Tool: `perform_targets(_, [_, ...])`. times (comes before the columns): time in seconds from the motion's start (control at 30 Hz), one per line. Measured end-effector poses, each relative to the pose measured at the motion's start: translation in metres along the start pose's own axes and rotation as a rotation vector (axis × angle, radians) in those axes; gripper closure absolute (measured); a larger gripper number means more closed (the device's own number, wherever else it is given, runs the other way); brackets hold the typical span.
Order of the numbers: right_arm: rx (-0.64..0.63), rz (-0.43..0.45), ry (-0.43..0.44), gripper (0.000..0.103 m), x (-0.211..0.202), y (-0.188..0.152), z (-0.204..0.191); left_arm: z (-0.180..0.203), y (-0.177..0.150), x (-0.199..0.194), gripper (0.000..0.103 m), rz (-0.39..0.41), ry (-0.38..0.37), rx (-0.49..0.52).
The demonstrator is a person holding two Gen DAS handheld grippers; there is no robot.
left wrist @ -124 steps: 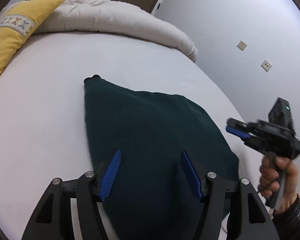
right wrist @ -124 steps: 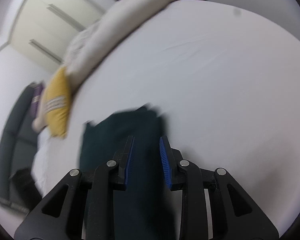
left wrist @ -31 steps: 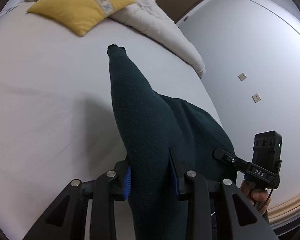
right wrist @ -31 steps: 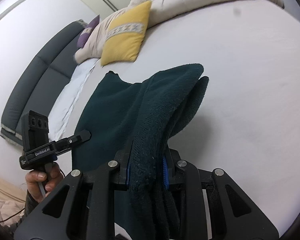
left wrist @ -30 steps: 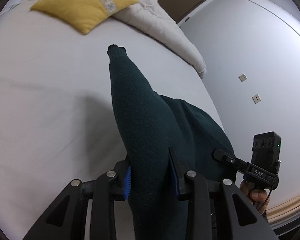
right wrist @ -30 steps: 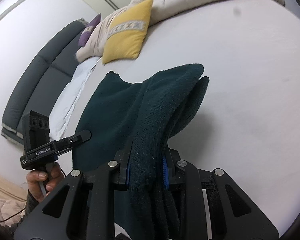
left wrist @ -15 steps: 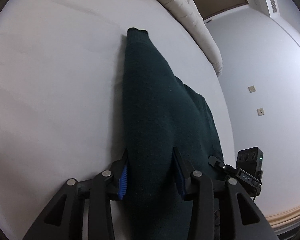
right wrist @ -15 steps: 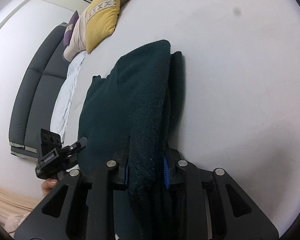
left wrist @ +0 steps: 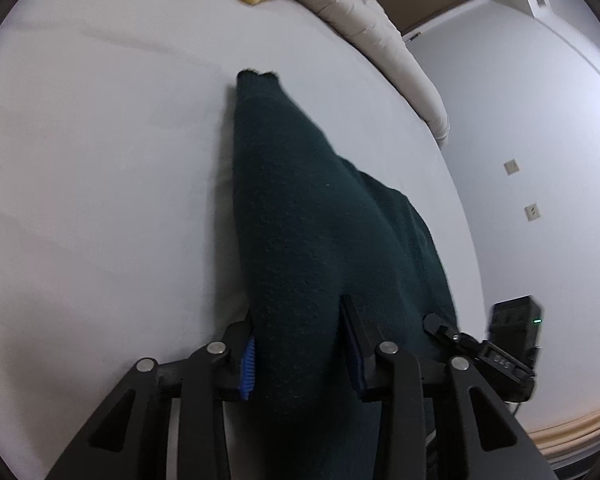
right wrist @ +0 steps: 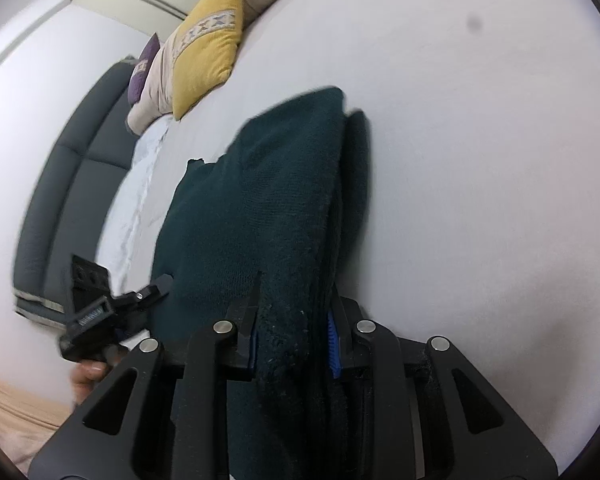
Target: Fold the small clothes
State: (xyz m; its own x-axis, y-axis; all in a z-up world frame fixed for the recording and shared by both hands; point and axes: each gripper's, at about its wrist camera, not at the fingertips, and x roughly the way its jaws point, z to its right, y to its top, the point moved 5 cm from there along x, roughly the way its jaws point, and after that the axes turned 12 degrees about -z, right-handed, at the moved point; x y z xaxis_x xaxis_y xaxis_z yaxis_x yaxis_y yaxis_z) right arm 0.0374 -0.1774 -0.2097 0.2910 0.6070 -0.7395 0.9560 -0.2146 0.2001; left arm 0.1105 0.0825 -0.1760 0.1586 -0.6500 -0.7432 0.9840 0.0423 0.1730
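Note:
A dark green knitted garment (left wrist: pixel 308 208) lies folded along its length on the white bed sheet (left wrist: pixel 100 160), its far end resting flat. My left gripper (left wrist: pixel 298 320) has the near left edge bunched between its blue pads; its jaws are closing on the cloth. My right gripper (right wrist: pixel 296 296) is shut on the near right edge of the garment (right wrist: pixel 268 184), where several layers are stacked. Each gripper shows in the other's view: the right gripper (left wrist: pixel 492 348) at lower right, the left gripper (right wrist: pixel 112 308) at lower left with a hand under it.
A yellow pillow (right wrist: pixel 208 52) and a beige duvet (left wrist: pixel 384 28) lie at the far side of the bed. A purple cushion (right wrist: pixel 142 70) and a dark padded headboard (right wrist: pixel 68 184) are at the left. A wall with two sockets (left wrist: pixel 511 166) stands to the right.
Both grippers have sunk toward the bed with the garment held. The raised cloth now lies lower and flatter on the sheet.

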Motion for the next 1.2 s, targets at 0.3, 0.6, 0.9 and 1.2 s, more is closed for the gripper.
perform_targets(0.3, [-0.121, 0.065, -0.087, 0.082, -0.028, 0.01, -0.032, 0.011, 0.022, -0.005, 0.067, 0.029, 0.063, 0.065])
perform_targets(0.6, [0.043, -0.008, 0.078, 0.079, -0.006, 0.004, 0.028, -0.018, 0.011, 0.008, 0.062, 0.021, -0.005, -0.006])
perform_targets(0.9, [0.136, 0.087, -0.01, 0.053, -0.06, -0.007, 0.041, -0.02, -0.003, -0.011, 0.05, 0.08, 0.04, -0.03])
perform_targets(1.2, [-0.021, -0.069, -0.065, 0.075, -0.058, -0.073, 0.014, 0.008, -0.028, -0.056, 0.05, 0.221, 0.047, 0.02])
